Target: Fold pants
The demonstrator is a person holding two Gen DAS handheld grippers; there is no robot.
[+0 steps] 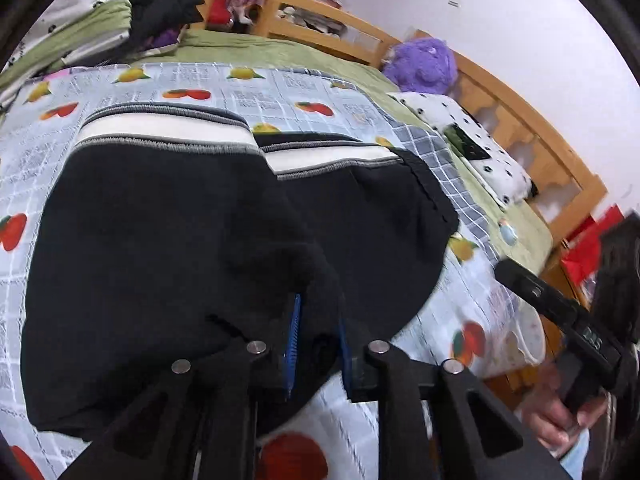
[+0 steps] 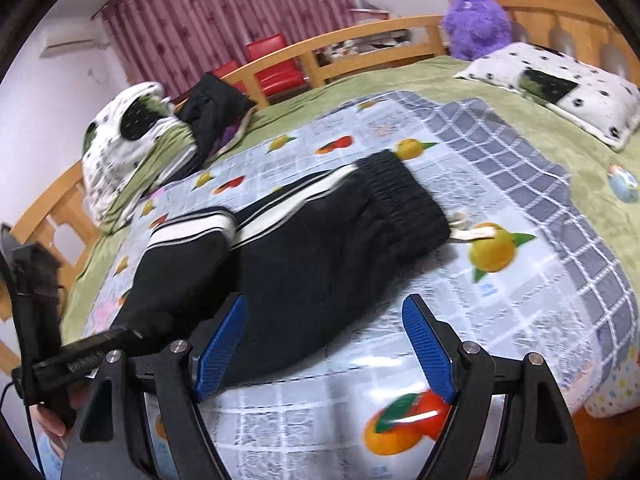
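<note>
Black pants [image 1: 168, 216] with white and grey side stripes lie partly folded on a fruit-print cloth [image 1: 224, 88] on the bed. My left gripper [image 1: 316, 344] is shut on a bunch of the black fabric between its blue pads. In the right wrist view the pants [image 2: 320, 240] stretch from the lower left to the ribbed waistband [image 2: 404, 196] with a white drawstring. My right gripper [image 2: 324, 344] is open and empty, just above the near edge of the pants. The left gripper [image 2: 100, 344] shows at the left there.
A spotted white pillow [image 2: 560, 84] and a purple plush toy [image 2: 476, 24] lie at the head of the bed. A bundled quilt [image 2: 124, 148] and dark clothes [image 2: 212, 112] sit at the far side. A wooden bed rail [image 1: 532, 140] borders the mattress.
</note>
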